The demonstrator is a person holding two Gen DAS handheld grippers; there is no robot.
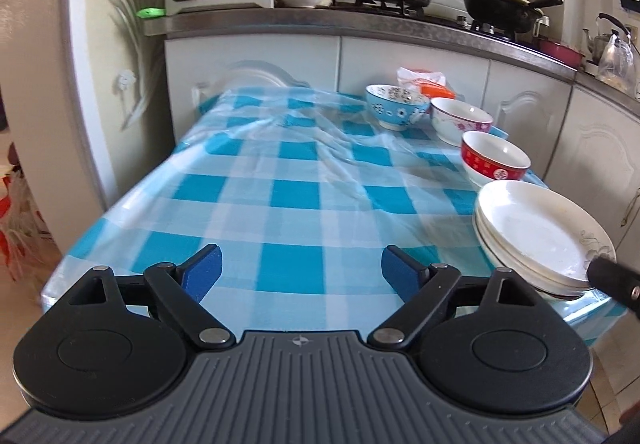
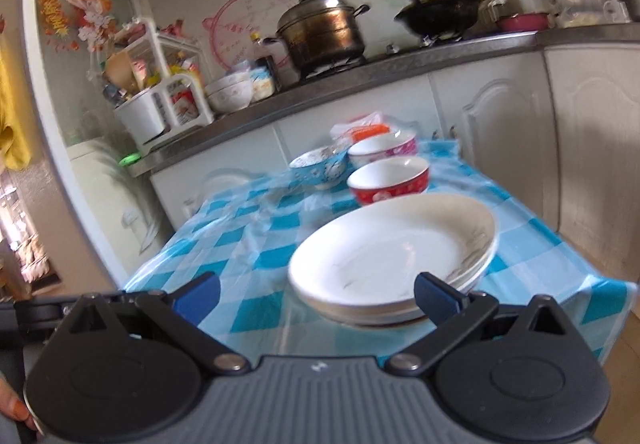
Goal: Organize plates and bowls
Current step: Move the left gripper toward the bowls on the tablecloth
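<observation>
With both tools, left tool (image 1: 301, 271) and right tool (image 2: 317, 296), released and empty, stacked white ceramic plates (image 2: 394, 256) sit just ahead of the right, seemingly already gathered.

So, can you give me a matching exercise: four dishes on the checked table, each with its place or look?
Things:
1. blue bowl
2. pink-flowered bowl
3. red bowl
4. plates

Descriptions:
a. stacked at the near corner
b. farthest left of the bowls
c. white outside, between two other bowls
d. right behind the stack

Pairs: 1-b, 2-c, 3-d, 4-a
</observation>
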